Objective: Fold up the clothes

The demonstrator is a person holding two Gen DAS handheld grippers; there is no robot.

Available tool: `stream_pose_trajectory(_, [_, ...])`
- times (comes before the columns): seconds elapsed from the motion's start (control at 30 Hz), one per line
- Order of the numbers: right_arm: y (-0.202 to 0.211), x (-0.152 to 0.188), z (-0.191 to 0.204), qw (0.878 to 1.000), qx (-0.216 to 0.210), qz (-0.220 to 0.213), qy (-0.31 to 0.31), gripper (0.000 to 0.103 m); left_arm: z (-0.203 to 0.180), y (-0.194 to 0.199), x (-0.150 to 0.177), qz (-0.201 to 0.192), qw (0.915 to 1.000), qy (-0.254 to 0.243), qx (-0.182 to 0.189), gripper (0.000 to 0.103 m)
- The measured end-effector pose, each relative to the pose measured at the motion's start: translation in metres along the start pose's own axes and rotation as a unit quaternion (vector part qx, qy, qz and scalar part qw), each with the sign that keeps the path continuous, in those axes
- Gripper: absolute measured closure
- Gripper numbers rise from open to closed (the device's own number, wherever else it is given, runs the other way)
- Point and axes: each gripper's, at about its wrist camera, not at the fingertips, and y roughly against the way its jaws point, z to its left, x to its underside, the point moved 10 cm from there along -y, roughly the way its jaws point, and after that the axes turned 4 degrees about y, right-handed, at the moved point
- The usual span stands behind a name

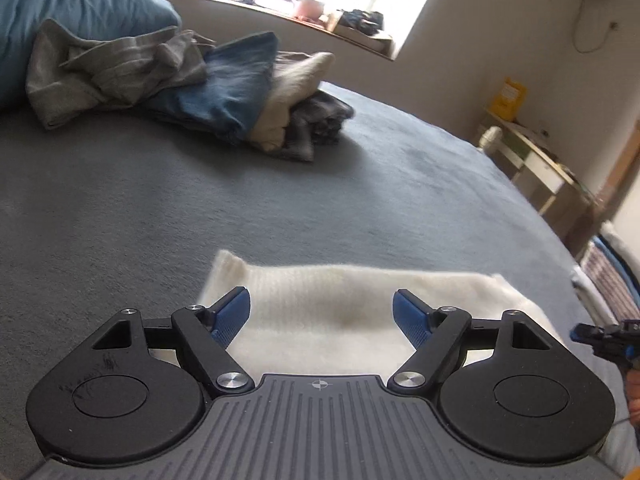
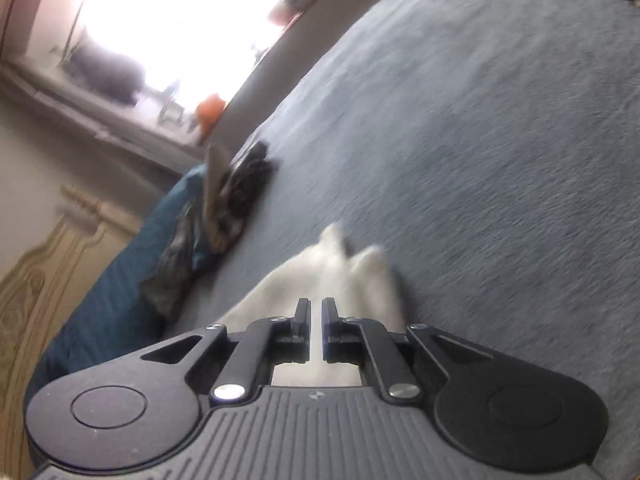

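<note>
Cream-white fleece is what we're working on: a folded white garment [image 1: 320, 308] lying flat on the grey bed [image 1: 200, 200], right at the near edge. From the left wrist view it sits directly ahead of and under the left hand-held gripper [image 1: 322, 316], with its long axis running side to side across our view, so square to the way the fingers point. That gripper's blue pads [image 1: 230, 316] are spread wide either side of the cloth and don't seem to be pressing on anything.

The right hand-held gripper [image 2: 316, 312] is nearly pressed together, just a thin slit between the jaws. White fabric [image 2: 332, 268] shows ahead through the slit and below it, but with the blur we can't tell if a thin layer is pinched or if it's just passing over. Its tip pokes into the left view at the far right [image 1: 600, 338].

Our guess is the left one is nearer the middle of the garment, the right one at its end. The unfolded pile [image 1: 180, 88] sits well apart, up by the blue pillow [image 1: 60, 12].

No readable brand or writing anywhere; a yellow box [image 1: 508, 94] on the side shelf is too blurry to read.
</note>
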Motion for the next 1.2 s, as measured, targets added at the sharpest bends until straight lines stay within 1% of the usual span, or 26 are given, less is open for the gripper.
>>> stream_pose_trajectory(0.03, [-0.004, 0.011, 0.012, 0.999, -0.005, 0.020, 0.026, 0.097, -0.006, 0.000, 0.010, 0.018, 0.9997, -0.012, 0.012, 0.024])
stream_pose_trajectory(0.07, [-0.008, 0.022, 0.014, 0.998, 0.004, 0.040, 0.044, 0.097, -0.010, -0.001, 0.021, 0.033, 0.9991, -0.023, 0.014, 0.024])
stream_pose_trajectory(0.1, [-0.011, 0.034, 0.013, 0.996, 0.016, 0.059, 0.062, 0.097, -0.009, -0.001, 0.030, 0.045, 0.9984, -0.032, 0.009, 0.025])
stream_pose_trajectory(0.13, [-0.009, 0.043, 0.005, 0.994, 0.036, 0.072, 0.077, 0.098, -0.003, 0.001, 0.037, 0.054, 0.9977, -0.040, -0.006, 0.025])
stream_pose_trajectory(0.2, [0.012, 0.048, -0.016, 0.995, 0.048, 0.064, 0.062, 0.103, 0.011, 0.008, 0.050, 0.065, 0.9964, -0.047, -0.028, 0.031])
stream_pose_trajectory(0.27, [0.040, 0.047, -0.033, 0.997, 0.063, 0.045, 0.027, 0.103, 0.021, 0.026, 0.049, 0.055, 0.9979, -0.028, -0.021, 0.031])
stream_pose_trajectory(0.3, [0.052, 0.044, -0.035, 0.994, 0.089, 0.037, 0.042, 0.100, 0.022, 0.035, 0.047, 0.050, 0.9982, -0.027, -0.020, 0.029])
stream_pose_trajectory(0.33, [0.058, 0.043, -0.029, 0.992, 0.103, 0.035, 0.068, 0.099, 0.021, 0.042, 0.045, 0.048, 0.9981, -0.034, -0.018, 0.027])
stream_pose_trajectory(0.37, [0.060, 0.043, -0.019, 0.991, 0.093, 0.040, 0.086, 0.099, 0.015, 0.045, 0.046, 0.050, 0.9975, -0.048, -0.010, 0.027])
stream_pose_trajectory(0.43, [0.048, 0.048, 0.014, 0.989, 0.054, 0.053, 0.125, 0.099, -0.003, 0.045, 0.051, 0.063, 0.9947, -0.080, 0.019, 0.027])
stream_pose_trajectory(0.47, [0.038, 0.052, 0.030, 0.986, 0.043, 0.061, 0.152, 0.099, -0.013, 0.041, 0.057, 0.072, 0.9923, -0.095, 0.034, 0.027])
stream_pose_trajectory(0.5, [0.027, 0.057, 0.044, 0.981, 0.034, 0.071, 0.180, 0.099, -0.021, 0.037, 0.064, 0.084, 0.9893, -0.110, 0.045, 0.027])
stream_pose_trajectory(0.57, [0.013, 0.074, 0.047, 0.963, 0.050, 0.106, 0.242, 0.099, -0.029, 0.029, 0.082, 0.109, 0.9827, -0.140, 0.053, 0.027])
stream_pose_trajectory(0.63, [-0.001, 0.091, 0.048, 0.940, 0.069, 0.142, 0.303, 0.101, -0.020, 0.031, 0.094, 0.111, 0.9790, -0.164, 0.046, 0.031])
stream_pose_trajectory(0.67, [0.004, 0.099, 0.038, 0.926, 0.080, 0.152, 0.337, 0.103, -0.016, 0.031, 0.099, 0.113, 0.9769, -0.177, 0.042, 0.031])
stream_pose_trajectory(0.7, [0.015, 0.102, 0.030, 0.921, 0.078, 0.155, 0.349, 0.103, -0.012, 0.032, 0.105, 0.114, 0.9746, -0.189, 0.039, 0.032])
stream_pose_trajectory(0.73, [0.024, 0.100, 0.025, 0.923, 0.078, 0.162, 0.340, 0.103, -0.009, 0.034, 0.106, 0.115, 0.9740, -0.192, 0.035, 0.035])
stream_pose_trajectory(0.77, [0.031, 0.097, 0.023, 0.923, 0.090, 0.175, 0.332, 0.103, -0.007, 0.039, 0.102, 0.117, 0.9755, -0.184, 0.030, 0.035])
stream_pose_trajectory(0.83, [0.033, 0.095, 0.031, 0.911, 0.109, 0.203, 0.342, 0.103, -0.013, 0.048, 0.094, 0.108, 0.9765, -0.185, 0.022, 0.033])
stream_pose_trajectory(0.87, [0.031, 0.097, 0.040, 0.905, 0.106, 0.215, 0.352, 0.103, -0.023, 0.052, 0.090, 0.098, 0.9756, -0.194, 0.030, 0.033])
stream_pose_trajectory(0.97, [0.011, 0.107, 0.086, 0.896, 0.053, 0.203, 0.390, 0.103, -0.063, 0.047, 0.095, 0.092, 0.9699, -0.208, 0.088, 0.032])
stream_pose_trajectory(1.03, [-0.013, 0.120, 0.113, 0.887, 0.019, 0.197, 0.417, 0.103, -0.091, 0.029, 0.113, 0.110, 0.9603, -0.229, 0.116, 0.032])
stream_pose_trajectory(1.07, [-0.025, 0.127, 0.126, 0.882, 0.002, 0.193, 0.430, 0.103, -0.101, 0.020, 0.125, 0.124, 0.9527, -0.249, 0.123, 0.033])
stream_pose_trajectory(1.1, [-0.037, 0.137, 0.132, 0.873, -0.006, 0.200, 0.445, 0.103, -0.106, 0.014, 0.137, 0.133, 0.9443, -0.275, 0.123, 0.033])
stream_pose_trajectory(1.17, [-0.046, 0.155, 0.129, 0.845, -0.008, 0.221, 0.487, 0.103, -0.104, 0.010, 0.155, 0.130, 0.9260, -0.335, 0.116, 0.032])
stream_pose_trajectory(1.2, [-0.045, 0.162, 0.125, 0.830, -0.007, 0.227, 0.510, 0.103, -0.101, 0.011, 0.160, 0.130, 0.9190, -0.354, 0.113, 0.032])
